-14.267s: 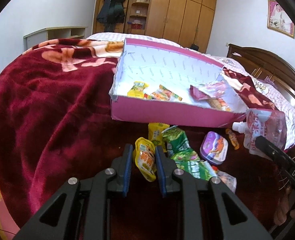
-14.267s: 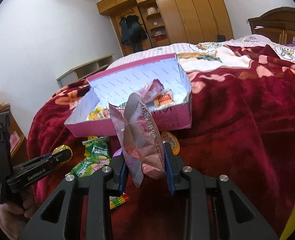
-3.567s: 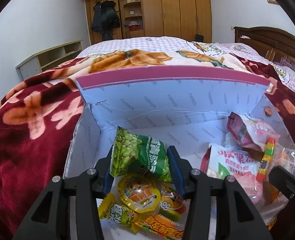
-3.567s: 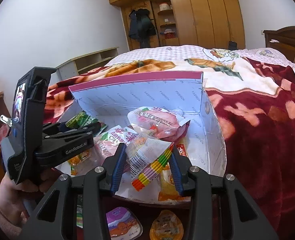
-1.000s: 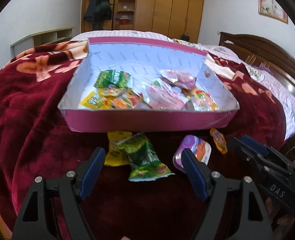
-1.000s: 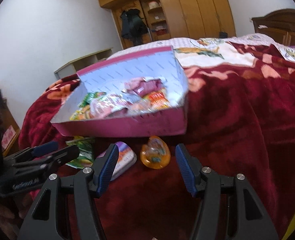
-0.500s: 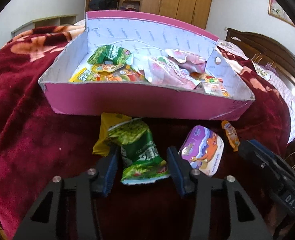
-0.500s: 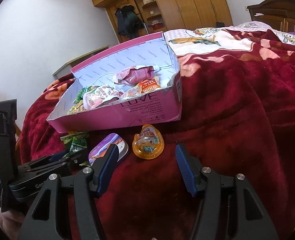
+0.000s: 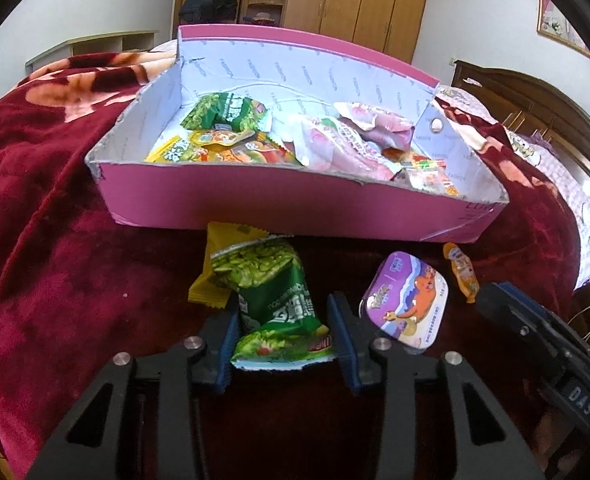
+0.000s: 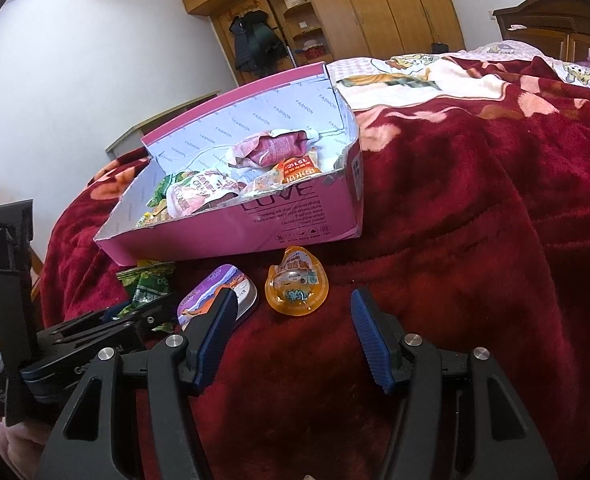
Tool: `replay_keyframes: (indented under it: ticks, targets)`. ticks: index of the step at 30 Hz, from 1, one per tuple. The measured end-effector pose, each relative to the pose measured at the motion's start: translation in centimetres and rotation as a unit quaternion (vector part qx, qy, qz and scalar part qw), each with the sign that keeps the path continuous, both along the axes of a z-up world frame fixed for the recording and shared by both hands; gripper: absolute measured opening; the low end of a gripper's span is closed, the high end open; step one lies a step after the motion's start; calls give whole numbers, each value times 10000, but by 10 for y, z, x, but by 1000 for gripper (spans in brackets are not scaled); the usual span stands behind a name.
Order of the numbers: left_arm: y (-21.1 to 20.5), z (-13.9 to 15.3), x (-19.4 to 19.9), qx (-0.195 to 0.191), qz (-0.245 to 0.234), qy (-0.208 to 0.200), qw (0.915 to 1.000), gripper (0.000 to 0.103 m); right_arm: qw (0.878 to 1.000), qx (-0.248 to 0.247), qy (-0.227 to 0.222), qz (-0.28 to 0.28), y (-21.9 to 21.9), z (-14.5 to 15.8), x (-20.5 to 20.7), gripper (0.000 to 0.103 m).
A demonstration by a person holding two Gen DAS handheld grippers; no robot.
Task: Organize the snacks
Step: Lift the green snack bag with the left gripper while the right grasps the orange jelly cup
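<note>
A green pea packet (image 9: 271, 288) lies on the red blanket in front of the pink box (image 9: 295, 208), on top of a yellow packet (image 9: 223, 248). My left gripper (image 9: 283, 300) straddles the green packet and its jaws are closing, the blue pads touching both edges. To its right lie a purple tin (image 9: 407, 304) and an orange jelly cup (image 10: 297, 280). My right gripper (image 10: 294, 298) stands open on the blanket with the jelly cup just ahead between its tips, untouched. The box holds several snack packets.
The red blanket (image 10: 475, 220) stretches wide to the right of the box. A wooden wardrobe (image 10: 355, 12) and a low shelf stand at the far wall. A dark wooden headboard (image 9: 535, 104) rises on the right. The left gripper (image 10: 151, 312) shows low left in the right wrist view.
The left gripper's jaws went from wide apart to narrow around the green packet. Both views came slightly nearer the snacks. The right gripper's jaws kept the same width.
</note>
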State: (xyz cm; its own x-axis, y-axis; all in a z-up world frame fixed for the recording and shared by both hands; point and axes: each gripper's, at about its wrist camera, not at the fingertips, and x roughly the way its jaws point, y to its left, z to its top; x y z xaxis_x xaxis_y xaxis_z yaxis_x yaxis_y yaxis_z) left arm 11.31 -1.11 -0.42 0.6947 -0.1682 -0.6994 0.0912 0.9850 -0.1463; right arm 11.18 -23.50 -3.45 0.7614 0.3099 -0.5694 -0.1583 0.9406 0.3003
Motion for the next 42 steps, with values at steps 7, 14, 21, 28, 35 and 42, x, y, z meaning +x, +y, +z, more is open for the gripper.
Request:
replay_keyframes:
  ticks: [7,14,21,28,35,42]
  targets:
    - [17,14,-13,-63,37,-152,9999,43,10000,-76,43,-35,1,1,1,61]
    - [40,19,-24,-154,241,-235,9993,43,9999,-166,9,-4,4,5,0,60]
    - [62,14,-22,-88,589,-264,9979,43,9993,-379,-3,-22,9,8,6,37]
    - [68,5,-20,-124,632,-190,9977,43,9986,-471,219,-19,12,-1,20,35]
    - [67,3,-18,-125,595,-192,9980,43,9982,-467,364,-63,15,-8,27,35]
    - [69,4,-19,-166,576,-214,9980,43,9978,-589,304,-79,19,-10,27,35]
